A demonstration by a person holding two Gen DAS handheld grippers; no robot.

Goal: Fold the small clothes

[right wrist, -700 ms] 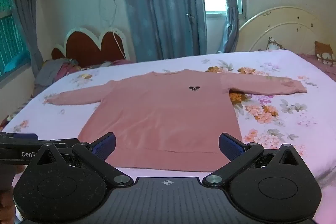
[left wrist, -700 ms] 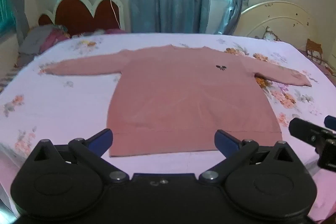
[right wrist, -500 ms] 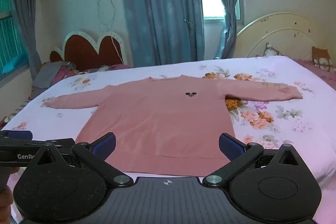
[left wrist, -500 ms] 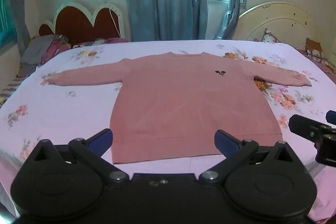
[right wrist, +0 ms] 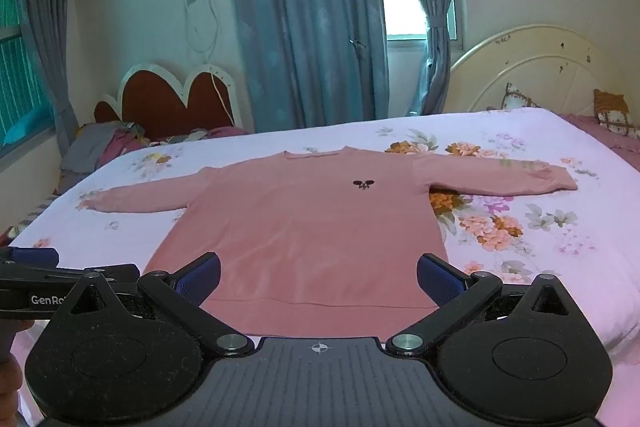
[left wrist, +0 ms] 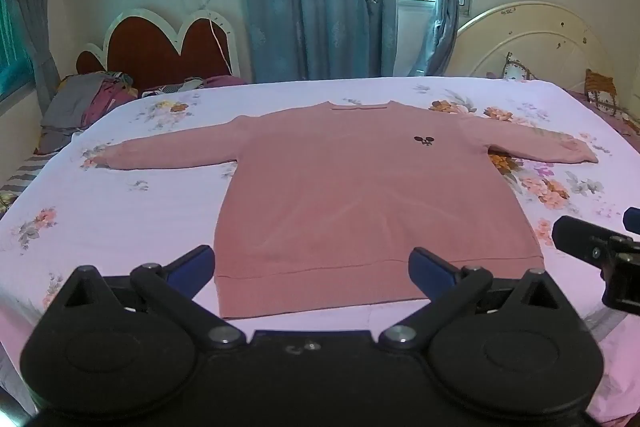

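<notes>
A pink sweater point(left wrist: 360, 195) lay flat and face up on the floral bedsheet point(left wrist: 120, 211) of the bed, both sleeves spread out to the sides, its hem nearest the cameras and a small dark emblem point(left wrist: 423, 140) on the chest. The left hand-held gripper point(left wrist: 311, 265) hung above the near edge of the bed with its jaws spread wide and nothing between the blue pads, the hem showing in the gap. The right hand-held gripper point(right wrist: 319, 277) hung just beside it, equally wide and empty, over the hem's right part.
</notes>
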